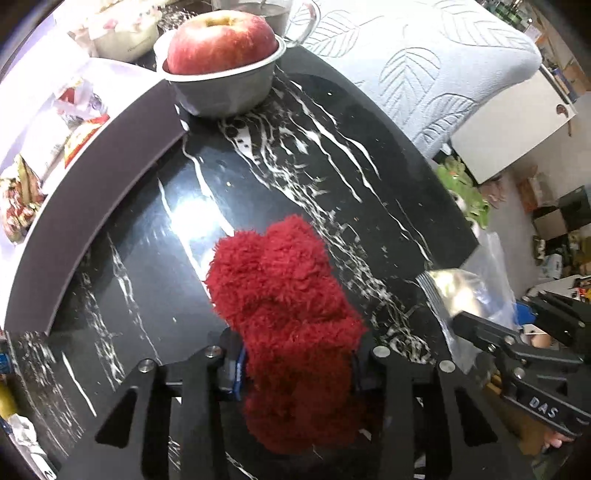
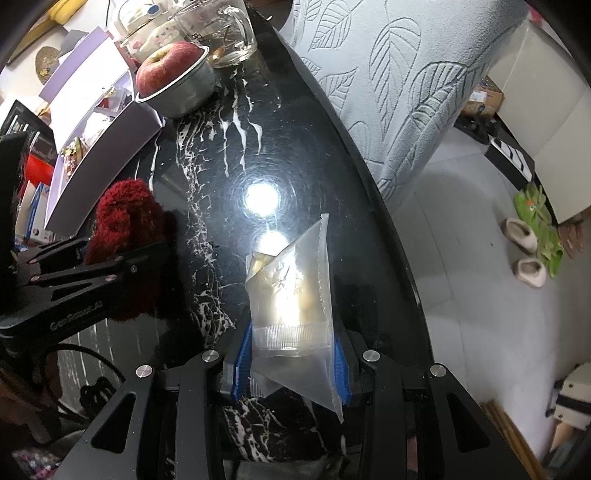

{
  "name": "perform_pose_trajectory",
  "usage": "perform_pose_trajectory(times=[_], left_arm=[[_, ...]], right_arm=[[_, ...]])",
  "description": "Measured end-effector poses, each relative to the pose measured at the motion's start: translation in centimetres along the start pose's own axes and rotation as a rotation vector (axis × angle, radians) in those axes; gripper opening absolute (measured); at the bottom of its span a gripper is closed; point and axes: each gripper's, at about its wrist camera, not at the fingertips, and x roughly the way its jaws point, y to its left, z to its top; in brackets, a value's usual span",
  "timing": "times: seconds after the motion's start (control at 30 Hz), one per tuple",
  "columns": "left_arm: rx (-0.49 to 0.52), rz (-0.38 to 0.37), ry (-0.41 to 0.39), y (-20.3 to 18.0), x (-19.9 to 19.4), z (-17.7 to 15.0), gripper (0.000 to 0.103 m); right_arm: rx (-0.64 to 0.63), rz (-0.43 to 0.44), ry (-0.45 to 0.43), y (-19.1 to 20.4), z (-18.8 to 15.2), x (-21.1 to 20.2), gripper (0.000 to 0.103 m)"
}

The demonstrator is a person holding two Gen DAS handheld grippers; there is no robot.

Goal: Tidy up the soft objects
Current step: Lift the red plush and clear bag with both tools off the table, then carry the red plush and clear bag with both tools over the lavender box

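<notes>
My left gripper [image 1: 295, 369] is shut on a fluffy red sock [image 1: 284, 295] and holds it over the black marble table [image 1: 147, 258]. The sock also shows at the left of the right wrist view [image 2: 125, 225], clamped in the left gripper [image 2: 110, 266]. My right gripper [image 2: 293, 365] is shut on a clear zip bag [image 2: 291, 288], which sticks forward over the table [image 2: 295, 147]. The bag [image 1: 454, 291] and the right gripper [image 1: 480, 332] show at the right edge of the left wrist view.
A metal bowl [image 1: 229, 92] with a red apple [image 1: 221, 40] stands at the far end of the table, a glass mug [image 2: 218, 33] behind it. A pale leaf-patterned cushion [image 1: 424, 66] lies to the right. An open box [image 1: 48, 129] borders the left. Slippers [image 2: 532, 254] lie on the floor.
</notes>
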Motion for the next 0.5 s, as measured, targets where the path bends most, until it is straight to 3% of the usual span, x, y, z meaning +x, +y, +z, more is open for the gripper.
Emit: perform_pose_trajectory(times=[0.3, 0.5], left_arm=[[0.000, -0.021, 0.008, 0.8, -2.1, -2.6, 0.038], [-0.048, 0.011, -0.008, 2.3, -4.0, -4.2, 0.038]], right_arm=[[-0.056, 0.012, -0.001, 1.5, 0.3, -0.4, 0.036], [-0.145, 0.041, 0.008, 4.3, 0.4, -0.3, 0.036]])
